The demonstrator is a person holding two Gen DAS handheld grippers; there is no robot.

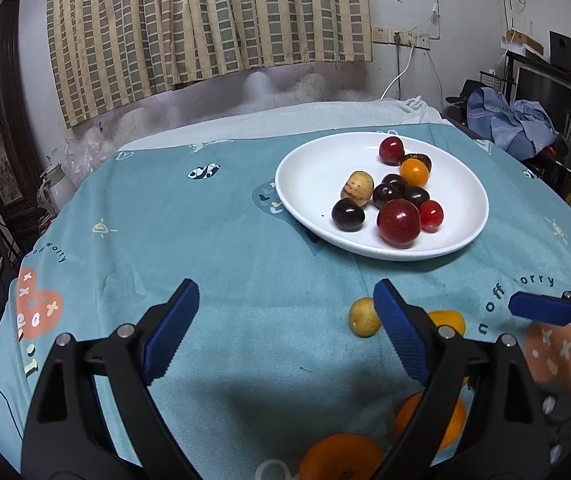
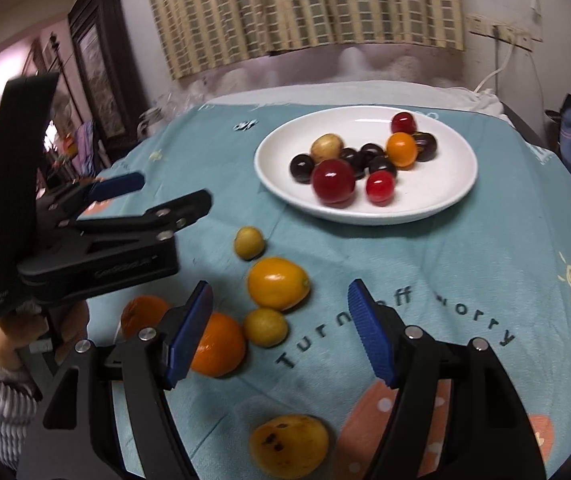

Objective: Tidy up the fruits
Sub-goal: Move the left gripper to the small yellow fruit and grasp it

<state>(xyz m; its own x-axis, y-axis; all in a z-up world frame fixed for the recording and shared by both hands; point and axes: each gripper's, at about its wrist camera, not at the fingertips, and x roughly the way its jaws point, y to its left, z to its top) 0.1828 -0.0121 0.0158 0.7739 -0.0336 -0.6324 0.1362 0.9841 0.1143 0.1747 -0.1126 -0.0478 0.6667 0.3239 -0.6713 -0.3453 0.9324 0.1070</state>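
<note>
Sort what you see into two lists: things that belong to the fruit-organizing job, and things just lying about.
Belongs to the job:
white plate holding fruit
large red fruit on the plate
loose yellow fruit on the tablecloth
loose orange
left gripper and right gripper, both open

Just lying about:
curtain
crumpled blue clothes
wall sockets

From my left wrist feed, the left gripper's right finger covers part of a yellow-orange fruit and an orange; a second orange is cut by the bottom edge. On the plate, a dark fruit sits half hidden behind the small orange one. In my right wrist feed, a spotted yellow fruit looks blurred.
</note>
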